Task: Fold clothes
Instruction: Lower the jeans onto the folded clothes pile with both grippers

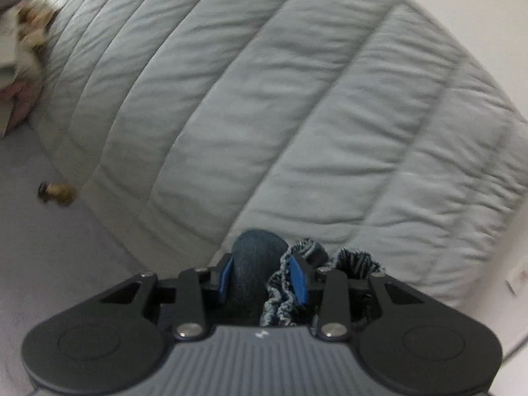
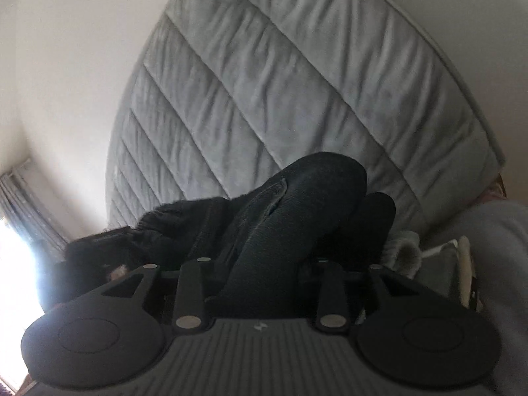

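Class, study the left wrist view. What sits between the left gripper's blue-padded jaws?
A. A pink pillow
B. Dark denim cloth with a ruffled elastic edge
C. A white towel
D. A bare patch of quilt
B: in the left wrist view the left gripper is closed on dark denim cloth, its ruffled elastic edge bunched beside one blue pad.

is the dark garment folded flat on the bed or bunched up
Bunched up: the dark garment bulges in rolls between the right gripper's fingers, its ribbed waistband crumpled in the left gripper, above the quilt.
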The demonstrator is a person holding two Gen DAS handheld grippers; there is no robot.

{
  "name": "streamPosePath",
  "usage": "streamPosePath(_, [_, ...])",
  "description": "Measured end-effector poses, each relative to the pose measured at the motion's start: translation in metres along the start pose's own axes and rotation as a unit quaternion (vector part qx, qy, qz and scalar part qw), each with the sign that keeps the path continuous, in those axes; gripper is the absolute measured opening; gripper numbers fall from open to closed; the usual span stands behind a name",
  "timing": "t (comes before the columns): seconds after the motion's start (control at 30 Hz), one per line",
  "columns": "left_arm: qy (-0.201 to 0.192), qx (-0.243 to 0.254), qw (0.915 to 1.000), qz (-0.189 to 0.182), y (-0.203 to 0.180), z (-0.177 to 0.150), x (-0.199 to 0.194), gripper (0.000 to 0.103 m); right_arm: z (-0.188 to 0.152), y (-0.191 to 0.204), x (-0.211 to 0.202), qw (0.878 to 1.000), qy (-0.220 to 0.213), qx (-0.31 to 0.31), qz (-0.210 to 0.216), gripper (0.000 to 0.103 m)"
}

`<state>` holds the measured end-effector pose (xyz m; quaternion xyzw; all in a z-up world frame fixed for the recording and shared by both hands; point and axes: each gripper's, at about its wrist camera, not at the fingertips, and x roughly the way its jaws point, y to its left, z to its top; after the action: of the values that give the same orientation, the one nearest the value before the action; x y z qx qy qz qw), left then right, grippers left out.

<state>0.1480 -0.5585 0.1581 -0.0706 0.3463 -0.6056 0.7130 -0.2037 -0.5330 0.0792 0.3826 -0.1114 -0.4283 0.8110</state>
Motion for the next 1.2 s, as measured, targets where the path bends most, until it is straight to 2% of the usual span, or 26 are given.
streamPosePath(0.17, [-0.032,-0.068,0.9970,0.019,0.029,-0.009,0.009,0.041,0.004,-0.013,0.011,1.000,0.010,0.000,0.017,0.055])
streamPosePath(0.27, [-0.059,-0.070,0.9955,0.026,0.029,-0.008,-0.008,0.052,0.007,-0.017,0.009,0.999,0.015,0.014,0.029,0.060])
streamPosePath(0.37, [-0.100,-0.040,0.9941,0.017,0.013,-0.011,-0.033,0.066,0.011,-0.014,0.000,1.000,-0.005,0.017,0.023,0.064])
streamPosePath(0.47, [-0.117,0.020,0.9929,-0.008,-0.013,-0.017,-0.051,0.066,0.014,-0.012,-0.011,0.999,-0.027,0.020,0.019,0.067])
streamPosePath(0.6, [-0.109,0.123,0.9856,-0.039,-0.048,-0.031,-0.052,0.066,0.015,-0.008,-0.020,0.998,-0.055,-0.005,-0.004,0.068])
streamPosePath(0.7, [-0.095,0.181,0.9782,-0.037,-0.061,-0.041,-0.041,0.067,0.015,-0.001,-0.027,0.994,-0.094,-0.047,-0.021,0.069])
streamPosePath(0.77, [-0.085,0.187,0.9782,-0.028,-0.058,-0.043,-0.032,0.067,0.015,0.003,-0.033,0.989,-0.124,-0.081,-0.021,0.069])
streamPosePath(0.87, [-0.071,0.189,0.9793,-0.011,-0.048,-0.047,-0.017,0.066,0.009,0.014,-0.033,0.976,-0.148,-0.160,0.008,0.071])
streamPosePath(0.93, [-0.069,0.194,0.9786,0.000,-0.041,-0.053,-0.009,0.066,0.002,0.020,-0.028,0.967,-0.142,-0.212,0.023,0.071])
streamPosePath(1.0, [-0.074,0.188,0.9794,0.003,-0.033,-0.057,-0.005,0.064,-0.005,0.022,-0.019,0.959,-0.121,-0.257,0.018,0.071])
streamPosePath(1.07, [-0.078,0.176,0.9812,0.005,-0.025,-0.060,-0.002,0.056,-0.010,0.020,-0.006,0.953,-0.087,-0.289,-0.007,0.074])
streamPosePath(1.13, [-0.079,0.172,0.9820,0.006,-0.019,-0.065,0.004,0.055,-0.009,0.012,0.009,0.959,-0.035,-0.278,-0.029,0.075])
streamPosePath(1.2, [-0.083,0.181,0.9799,0.015,-0.021,-0.073,0.010,0.054,-0.008,0.011,0.013,0.959,-0.025,-0.279,-0.038,0.075])
